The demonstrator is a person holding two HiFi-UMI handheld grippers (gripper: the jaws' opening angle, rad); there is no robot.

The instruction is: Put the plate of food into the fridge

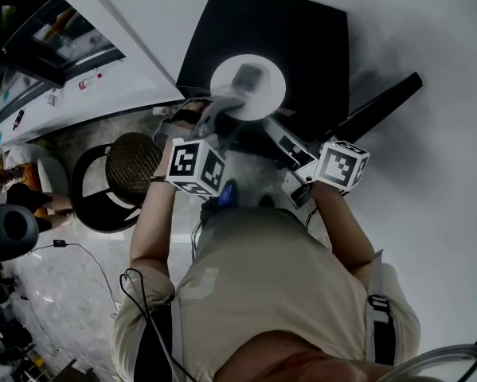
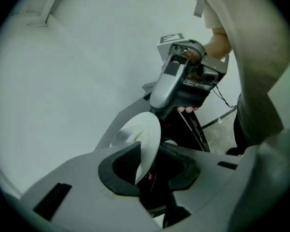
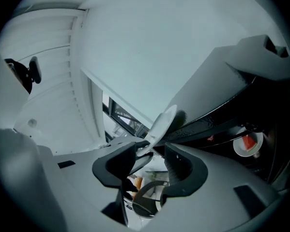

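In the head view a white plate [image 1: 262, 94] with a greyish piece of food [image 1: 250, 76] hangs before the fridge's dark opening [image 1: 310, 42]. My left gripper [image 1: 222, 111] is shut on the plate's near rim. In the left gripper view the plate [image 2: 141, 134] stands edge-on between the jaws of the left gripper [image 2: 152, 164]. My right gripper [image 1: 273, 127] reaches in beside the plate's right edge. In the right gripper view the right gripper [image 3: 152, 154] is open, with the plate [image 3: 163, 122] just beyond its tips and nothing pressed between the pads.
Inside the dark fridge sits a small white dish with red food [image 3: 246, 143]. The black fridge door edge [image 1: 381, 102] juts out at right. A round black stool [image 1: 130, 165] stands at left, a seated person [image 1: 19, 185] farther left, and cables [image 1: 87, 257] lie on the floor.
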